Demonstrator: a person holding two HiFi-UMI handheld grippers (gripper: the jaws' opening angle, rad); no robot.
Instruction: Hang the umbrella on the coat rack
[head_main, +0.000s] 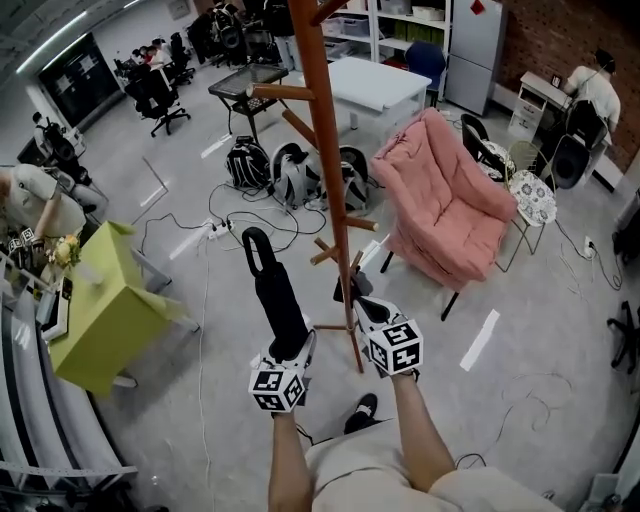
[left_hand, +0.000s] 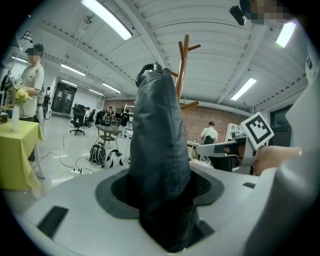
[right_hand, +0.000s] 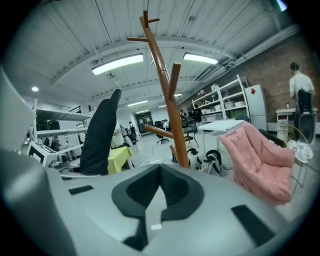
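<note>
Jaws of left gripper (left_hand: 165, 200) clamp black fabric-sleeved folded umbrella (head_main: 277, 297) low; right gripper (right_hand: 155, 200) jaws together, empty. Likely light, soft-skinned; hang by top loop (head_main: 255, 244).

1x umbrella (head_main: 275, 300), 1x coat rack (head_main: 330, 150), 2x grippers (head_main: 285, 345) (head_main: 352, 292), 1x pink chair (head_main: 450, 210).

Head view steeply down, gripper views seemingly upward, sharing coat rack (head_main: 327, 150)

Umbrella (head_main: 278, 305) left of coat rack (head_main: 326, 150), armchair (head_main: 450, 200) right, backpacks (head_main: 290, 175) apparently behind
</note>
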